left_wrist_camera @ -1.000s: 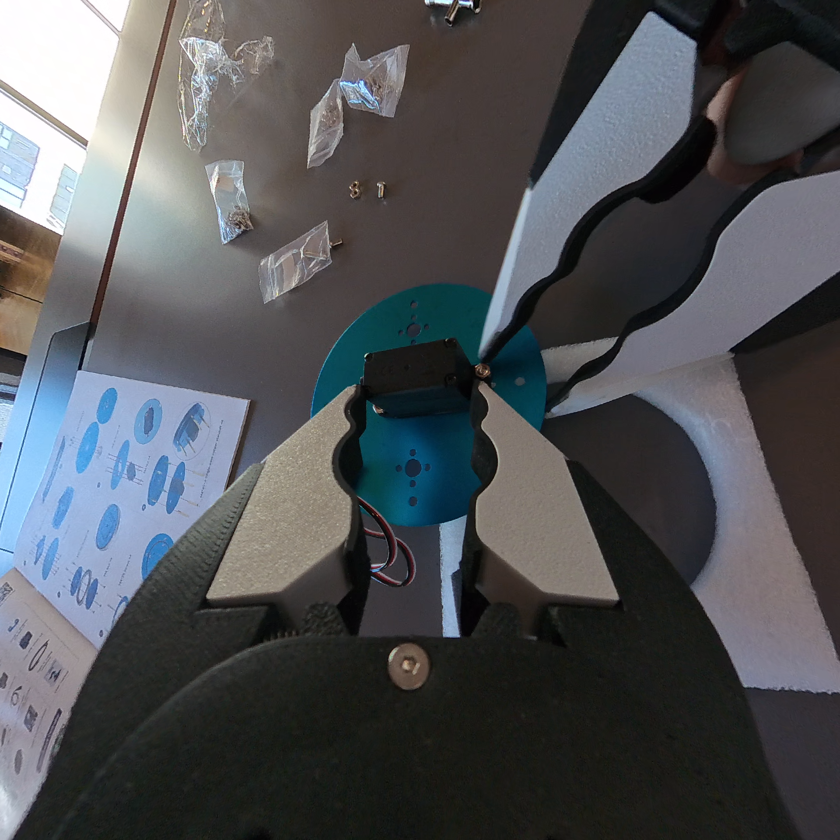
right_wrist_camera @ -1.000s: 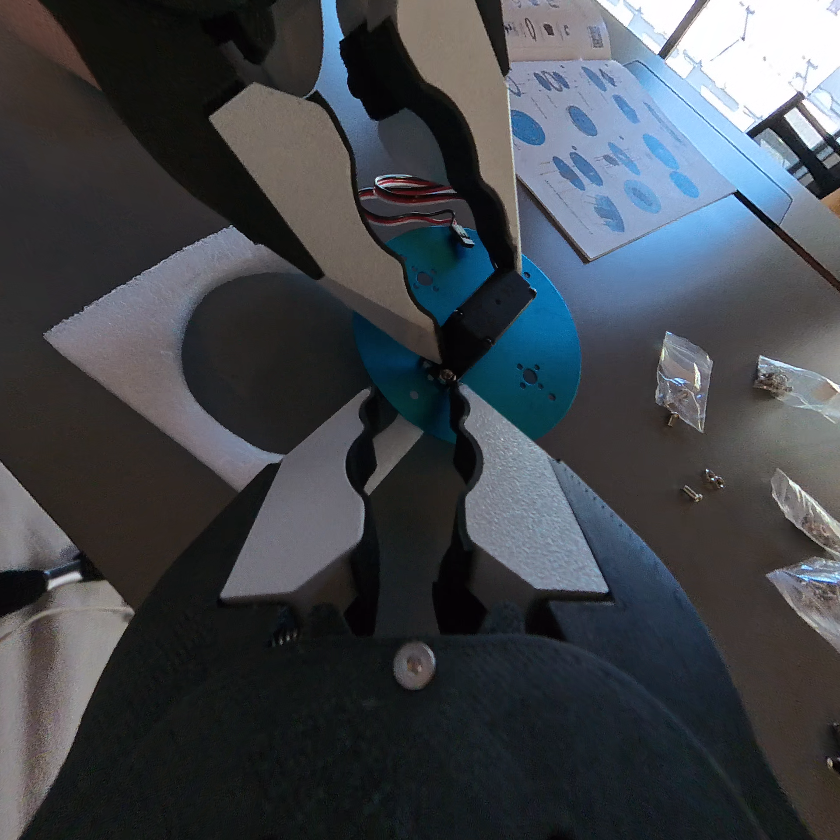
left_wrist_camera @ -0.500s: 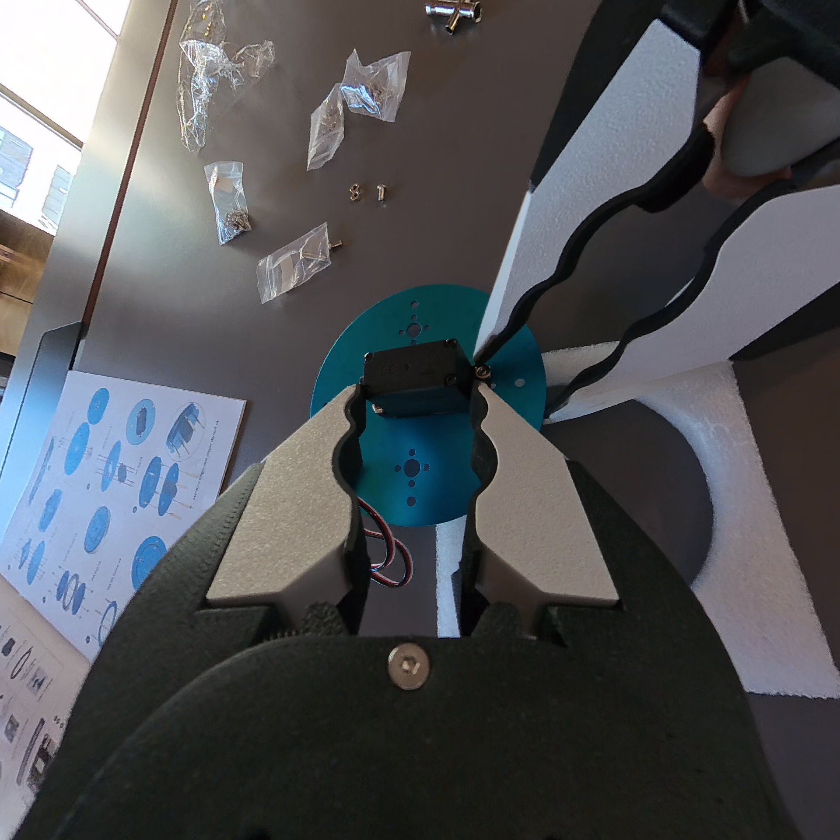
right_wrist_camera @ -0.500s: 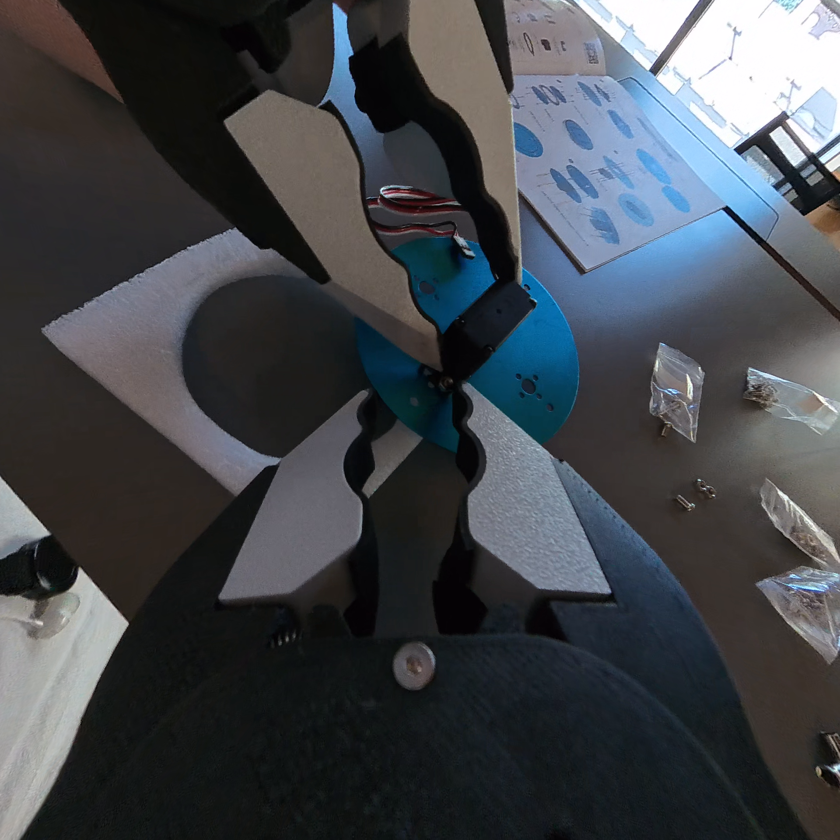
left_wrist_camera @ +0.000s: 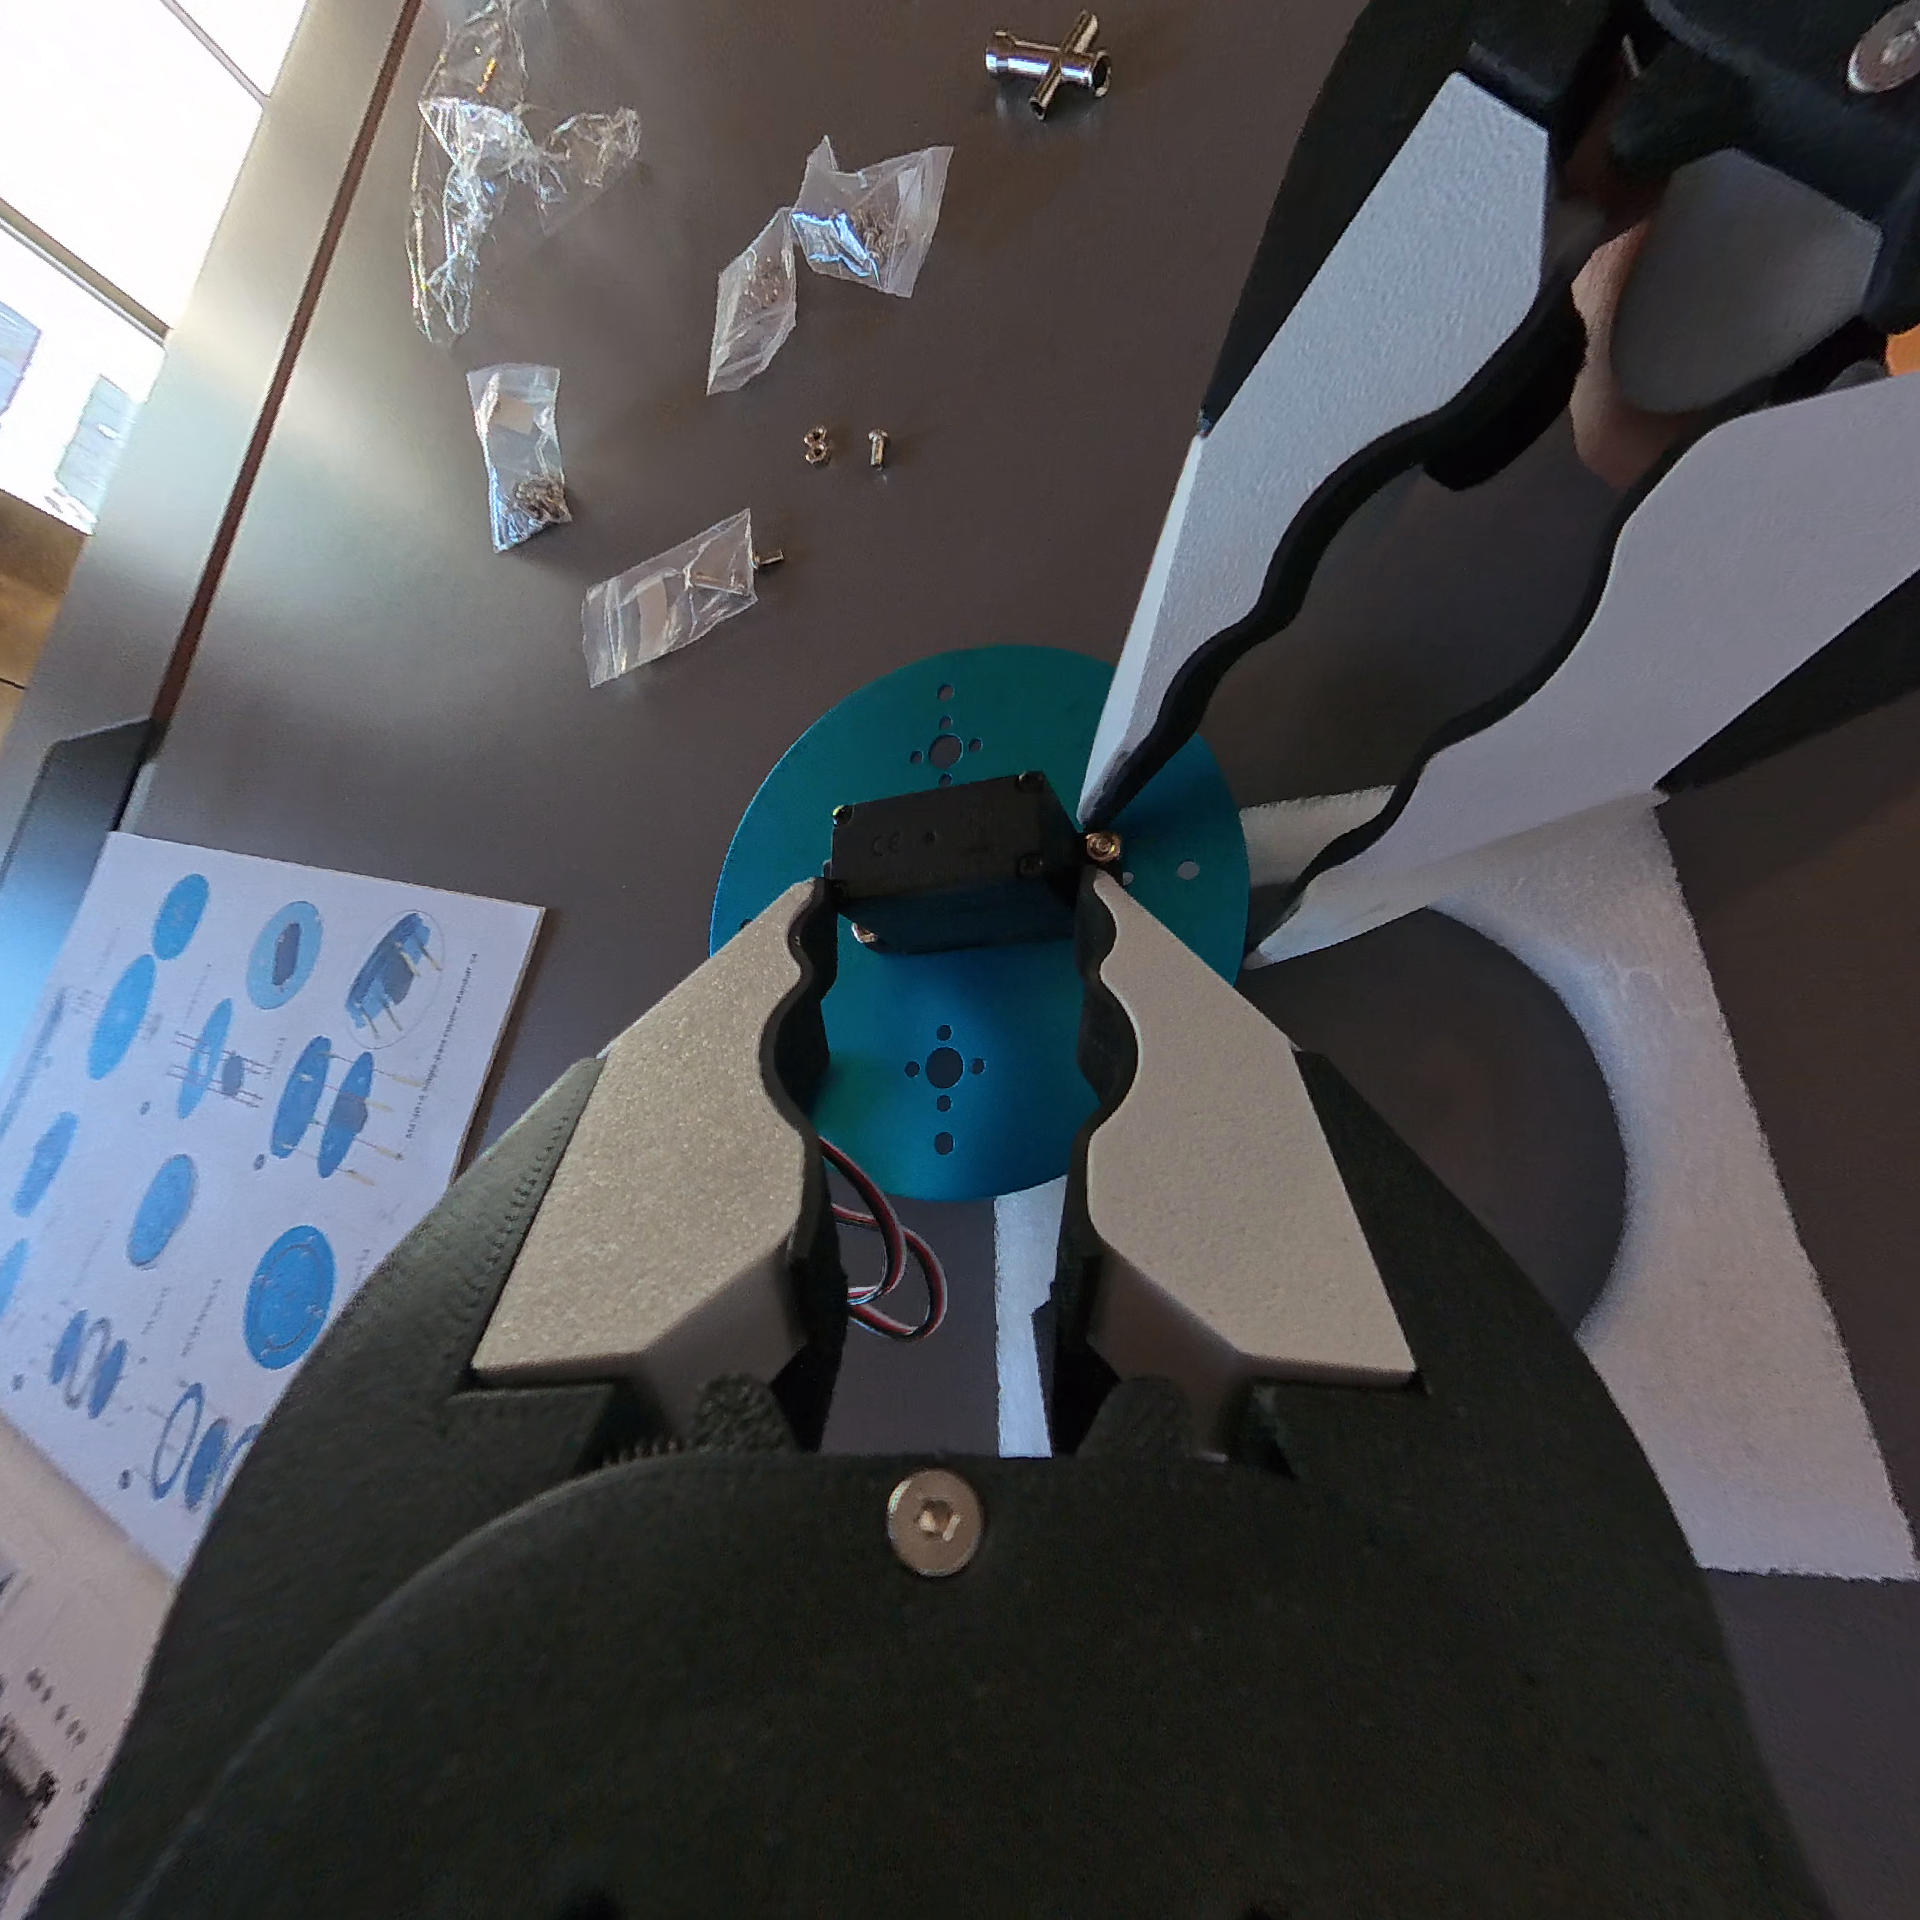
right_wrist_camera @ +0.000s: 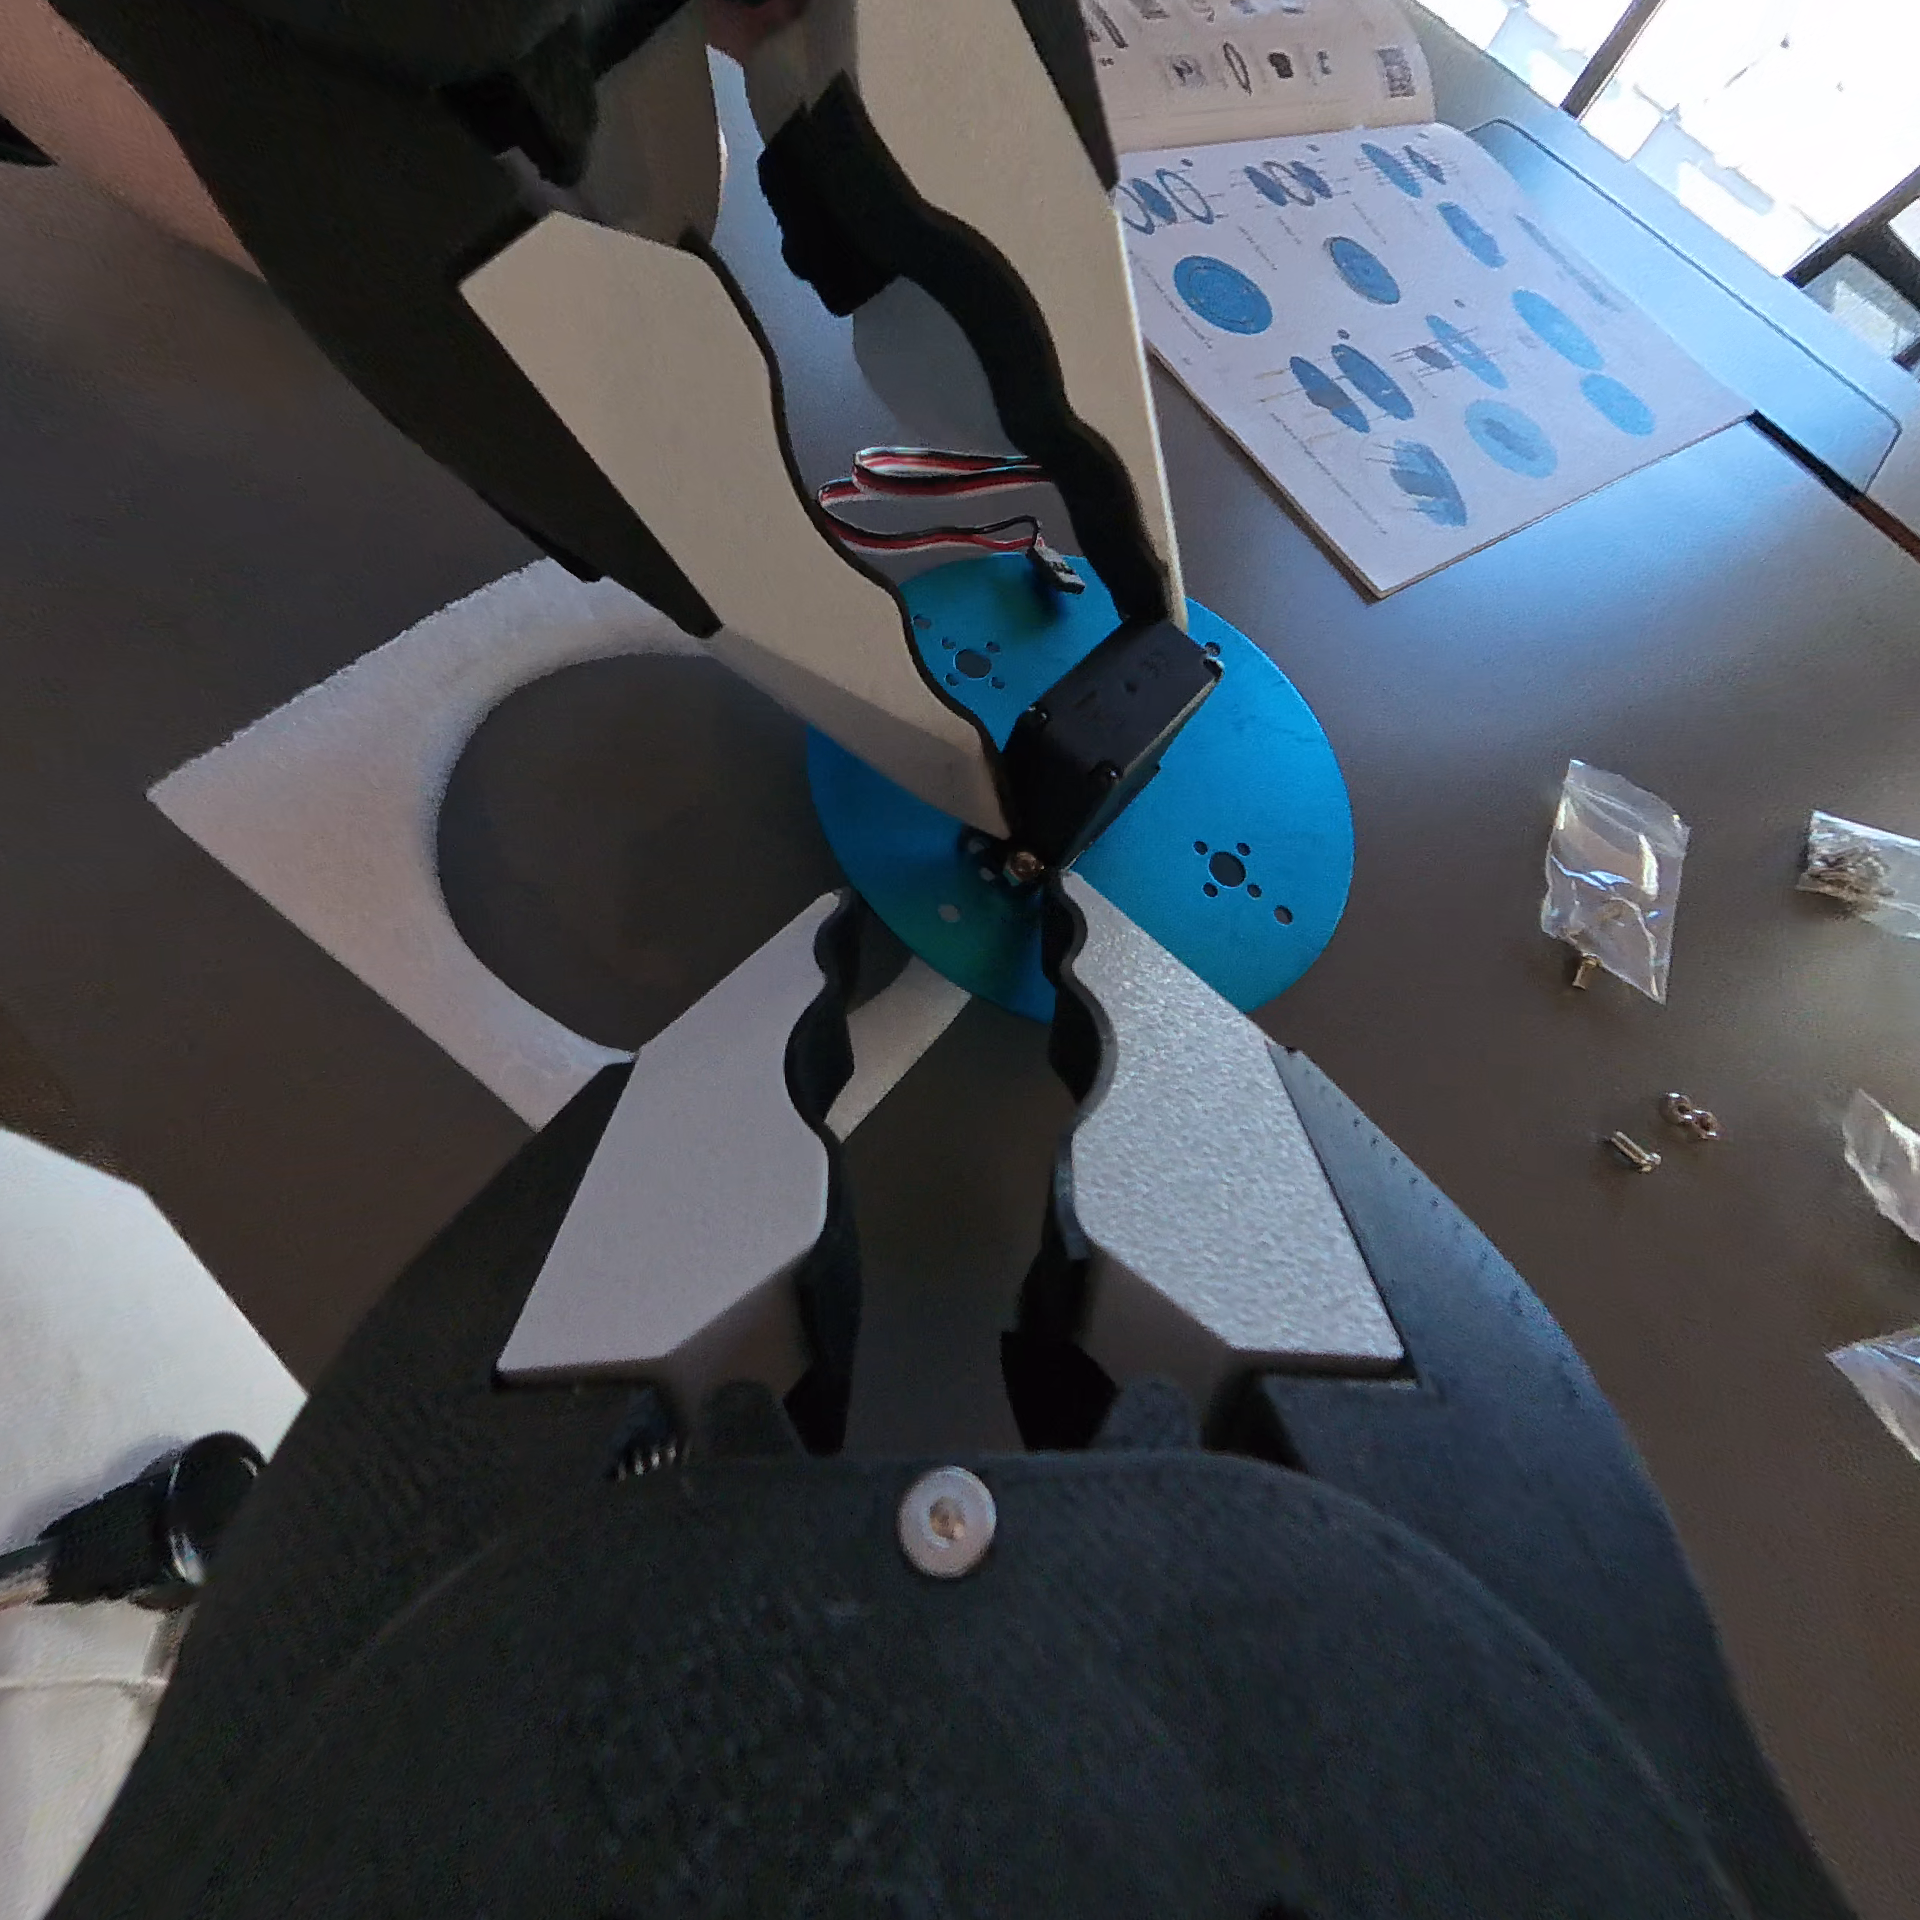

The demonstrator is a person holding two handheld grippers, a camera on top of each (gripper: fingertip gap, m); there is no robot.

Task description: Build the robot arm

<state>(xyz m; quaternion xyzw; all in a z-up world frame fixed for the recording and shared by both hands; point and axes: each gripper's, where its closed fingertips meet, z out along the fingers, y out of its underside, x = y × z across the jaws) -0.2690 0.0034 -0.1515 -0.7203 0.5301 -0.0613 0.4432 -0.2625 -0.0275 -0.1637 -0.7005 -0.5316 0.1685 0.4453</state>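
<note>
My left gripper (left_wrist_camera: 953, 888) is shut on a black servo (left_wrist_camera: 951, 847) and holds it upright on a blue round plate (left_wrist_camera: 966, 1132) with hole patterns. The servo's red, white and black wire (left_wrist_camera: 894, 1278) trails behind it. A small brass screw (left_wrist_camera: 1101, 844) sits at the servo's right corner. My right gripper (right_wrist_camera: 948, 899) is open and empty, and one fingertip (right_wrist_camera: 1065, 914) is right at that screw (right_wrist_camera: 1027, 862). In the right wrist view the left gripper (right_wrist_camera: 1081, 727) comes down from the top onto the servo (right_wrist_camera: 1117, 717) and plate (right_wrist_camera: 1226, 790).
A white foam sheet (left_wrist_camera: 1714, 1143) with a round cut-out lies under the plate's edge. A printed sheet with blue diagrams (left_wrist_camera: 260, 1091) lies to the left. Several clear bags of small parts (left_wrist_camera: 665, 603), two loose screws (left_wrist_camera: 878, 447) and a metal cross wrench (left_wrist_camera: 1047, 64) lie on the dark table.
The right gripper has shifted slightly, with its fingertip still at the brass screw. The left gripper still holds the servo in the same place on the plate.
</note>
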